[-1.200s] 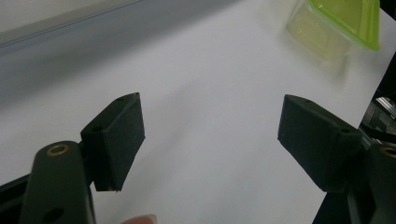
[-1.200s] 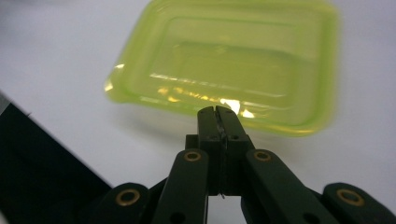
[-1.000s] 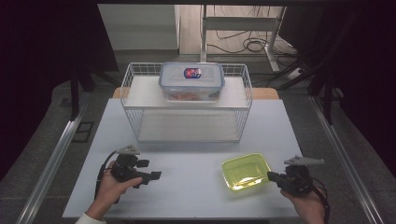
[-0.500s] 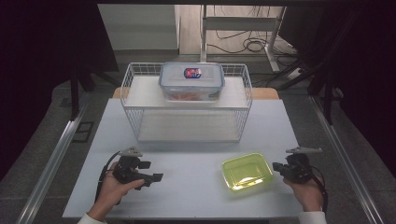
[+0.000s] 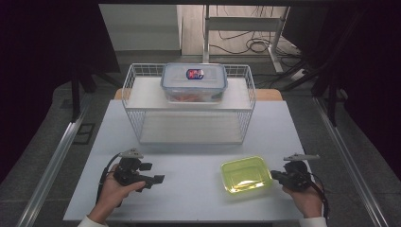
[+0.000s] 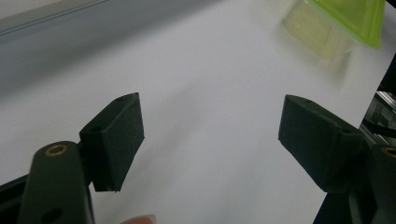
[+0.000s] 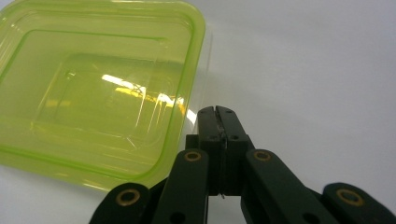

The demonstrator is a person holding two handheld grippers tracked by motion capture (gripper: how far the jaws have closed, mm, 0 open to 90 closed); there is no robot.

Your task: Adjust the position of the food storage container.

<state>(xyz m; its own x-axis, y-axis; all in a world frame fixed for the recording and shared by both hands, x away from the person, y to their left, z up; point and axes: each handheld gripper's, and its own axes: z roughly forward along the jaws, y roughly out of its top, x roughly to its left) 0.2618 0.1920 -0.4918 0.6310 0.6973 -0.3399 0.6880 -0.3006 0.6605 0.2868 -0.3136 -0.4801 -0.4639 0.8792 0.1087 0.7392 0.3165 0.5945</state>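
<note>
Yellow-green and see-through, the plastic container sits on the near right part of the white worktop, and it is the thing closest to your right tool. Your right hand comes in from the bottom edge and rests low by the worktop's right side, holding that tool level and aimed left at the container's right rim; in the right gripper view its jaws are pressed flat together with nothing between them, the tips just beside the rim, and whether they touch it cannot be told. Your left hand lies on the near left of the worktop, and your left tool points right across bare surface, well apart from the container; in the left gripper view its jaws stand wide spread and empty. Behind both, a white wire rack stands across the middle of the worktop, and on its upper shelf rests a clear lidded box with a small label on the lid. Nothing lies between either tool and the container.
</note>
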